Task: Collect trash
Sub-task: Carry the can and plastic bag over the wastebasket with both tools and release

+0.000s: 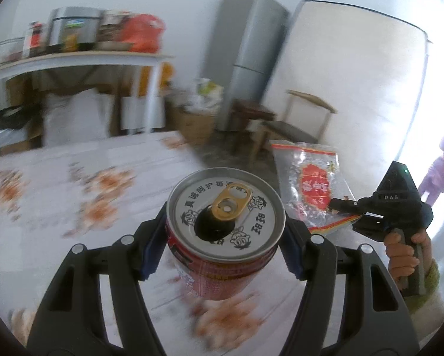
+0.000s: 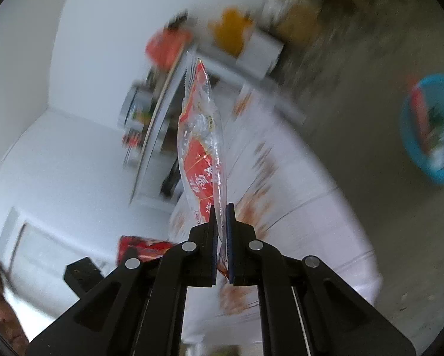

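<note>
My left gripper [image 1: 223, 231] is shut on an opened red drink can [image 1: 222, 237] with a silver top and gold tab, held above the flower-patterned tablecloth [image 1: 58, 192]. My right gripper [image 2: 221, 216] is shut on a clear and red plastic snack bag [image 2: 201, 136], which stands edge-on between the pads. In the left wrist view the right gripper [image 1: 345, 207] holds the bag [image 1: 311, 184] just right of the can. The can [image 2: 139, 247] shows at lower left of the right wrist view.
A blue basin [image 2: 432, 130] holding items sits on the grey floor right of the table. A shelf table [image 1: 73, 59] with pots and bags, a cardboard box [image 1: 195, 118], a grey fridge [image 1: 245, 59] and a wooden chair [image 1: 293, 124] stand beyond the table.
</note>
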`<move>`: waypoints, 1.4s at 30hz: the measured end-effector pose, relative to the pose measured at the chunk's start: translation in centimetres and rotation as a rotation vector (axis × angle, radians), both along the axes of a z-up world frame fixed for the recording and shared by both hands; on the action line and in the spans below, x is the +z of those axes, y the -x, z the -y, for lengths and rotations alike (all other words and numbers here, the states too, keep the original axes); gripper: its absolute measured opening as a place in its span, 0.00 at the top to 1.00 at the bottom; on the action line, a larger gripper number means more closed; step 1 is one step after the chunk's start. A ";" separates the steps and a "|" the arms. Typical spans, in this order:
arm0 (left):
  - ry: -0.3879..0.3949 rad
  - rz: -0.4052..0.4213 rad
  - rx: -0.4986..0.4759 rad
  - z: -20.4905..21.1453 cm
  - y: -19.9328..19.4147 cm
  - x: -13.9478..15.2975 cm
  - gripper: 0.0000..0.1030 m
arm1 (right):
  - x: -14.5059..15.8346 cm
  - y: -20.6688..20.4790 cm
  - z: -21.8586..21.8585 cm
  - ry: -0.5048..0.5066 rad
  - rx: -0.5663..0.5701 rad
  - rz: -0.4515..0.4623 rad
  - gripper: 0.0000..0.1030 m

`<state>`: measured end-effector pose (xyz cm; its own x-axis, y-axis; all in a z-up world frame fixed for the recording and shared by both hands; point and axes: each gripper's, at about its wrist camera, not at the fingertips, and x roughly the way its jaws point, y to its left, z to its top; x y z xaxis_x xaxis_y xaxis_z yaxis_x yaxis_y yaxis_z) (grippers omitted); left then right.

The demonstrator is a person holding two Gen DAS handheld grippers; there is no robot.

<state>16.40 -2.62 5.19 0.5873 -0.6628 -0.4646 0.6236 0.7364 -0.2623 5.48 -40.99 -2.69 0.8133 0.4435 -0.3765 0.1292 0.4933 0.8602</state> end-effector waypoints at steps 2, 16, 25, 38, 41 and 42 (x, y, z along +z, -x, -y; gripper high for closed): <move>0.007 -0.005 -0.078 3.2 -0.7 1.0 0.39 | 0.4 2.5 2.6 0.039 -0.095 -0.003 0.95; -0.217 -0.242 -0.467 29.0 -4.1 -4.4 0.39 | -8.9 10.8 14.7 0.262 -0.521 -0.411 0.95; -0.310 -0.299 -0.491 35.0 -5.1 -8.9 0.39 | -19.1 -1.1 21.2 0.469 -0.461 -0.644 0.93; -0.383 -0.341 -0.508 40.5 -5.5 -11.4 0.39 | -22.9 4.0 22.0 0.346 -0.541 -0.654 0.49; -0.343 -0.390 -0.496 44.2 -6.3 -11.7 0.36 | -21.9 8.7 20.7 0.303 -0.590 -0.640 0.47; -0.316 -0.413 -0.483 45.7 -6.8 -11.9 0.21 | -22.0 10.1 20.2 0.290 -0.597 -0.647 0.46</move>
